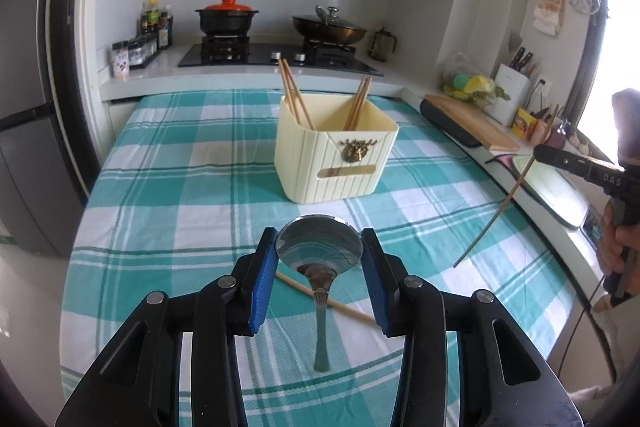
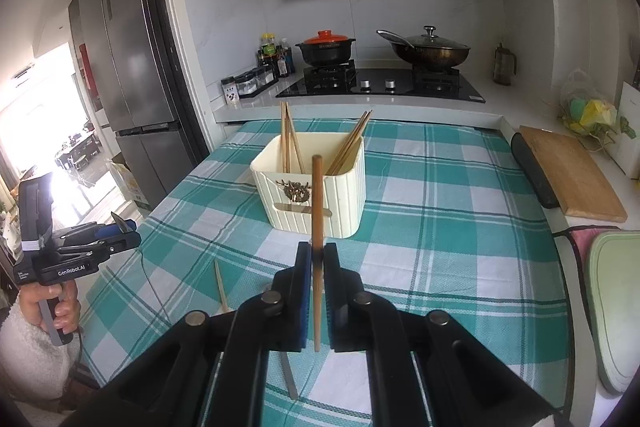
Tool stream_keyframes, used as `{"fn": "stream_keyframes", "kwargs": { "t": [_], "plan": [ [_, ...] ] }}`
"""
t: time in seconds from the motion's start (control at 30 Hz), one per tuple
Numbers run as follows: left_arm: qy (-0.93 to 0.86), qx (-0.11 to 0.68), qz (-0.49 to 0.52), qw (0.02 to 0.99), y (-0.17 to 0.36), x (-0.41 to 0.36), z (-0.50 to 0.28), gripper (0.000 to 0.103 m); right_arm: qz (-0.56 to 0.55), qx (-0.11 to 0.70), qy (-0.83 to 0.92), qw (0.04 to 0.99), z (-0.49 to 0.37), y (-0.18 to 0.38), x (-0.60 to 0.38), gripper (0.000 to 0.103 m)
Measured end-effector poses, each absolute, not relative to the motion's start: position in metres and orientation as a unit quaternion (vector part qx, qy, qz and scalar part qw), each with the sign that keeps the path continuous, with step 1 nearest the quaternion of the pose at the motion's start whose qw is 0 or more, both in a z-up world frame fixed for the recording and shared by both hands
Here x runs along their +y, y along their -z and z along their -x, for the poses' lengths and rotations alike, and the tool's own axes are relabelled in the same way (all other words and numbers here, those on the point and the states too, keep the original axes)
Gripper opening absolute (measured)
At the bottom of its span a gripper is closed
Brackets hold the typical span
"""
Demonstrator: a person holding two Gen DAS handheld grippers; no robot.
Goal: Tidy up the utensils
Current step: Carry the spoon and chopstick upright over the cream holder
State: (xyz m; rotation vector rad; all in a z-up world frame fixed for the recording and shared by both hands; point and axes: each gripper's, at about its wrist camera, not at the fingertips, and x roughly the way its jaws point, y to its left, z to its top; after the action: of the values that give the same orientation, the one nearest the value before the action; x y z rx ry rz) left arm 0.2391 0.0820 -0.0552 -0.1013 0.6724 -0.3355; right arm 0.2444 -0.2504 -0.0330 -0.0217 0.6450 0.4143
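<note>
Left hand-held gripper (image 1: 319,259) clamps slick, stiff spoon (image 1: 320,247) across bowl; right hand-held gripper (image 2: 317,287) pinches light, rigid chopstick (image 2: 317,211) mid-shaft. Likely slippery; firmer near handle.

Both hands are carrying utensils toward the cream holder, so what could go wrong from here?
1. The spoon is pinched only across its rounded bowl, handle hanging, so it may swivel or slip.
2. The long chopstick in the right hand-held gripper could knock the chopsticks already leaning in the holder.

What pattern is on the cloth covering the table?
The tablecloth is a teal and white check with thin dark lines, clearest in the right wrist view.
</note>
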Motion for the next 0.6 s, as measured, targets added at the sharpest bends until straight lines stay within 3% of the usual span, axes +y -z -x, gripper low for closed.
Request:
{"fn": "stream_keyframes", "kwargs": {
  "t": [0.33,0.6],
  "plan": [
    [0.195,0.307,0.093,0.927,0.007,0.087,-0.265,0.042,0.006,0.291,-0.201,0.935,-0.263,0.003,-0.249,0.006],
    [0.187,0.245,0.115,0.944,-0.056,0.081,-0.325,0.042,0.013,0.232,-0.201,0.952,-0.314,-0.049,-0.234,0.006]
  ]
}}
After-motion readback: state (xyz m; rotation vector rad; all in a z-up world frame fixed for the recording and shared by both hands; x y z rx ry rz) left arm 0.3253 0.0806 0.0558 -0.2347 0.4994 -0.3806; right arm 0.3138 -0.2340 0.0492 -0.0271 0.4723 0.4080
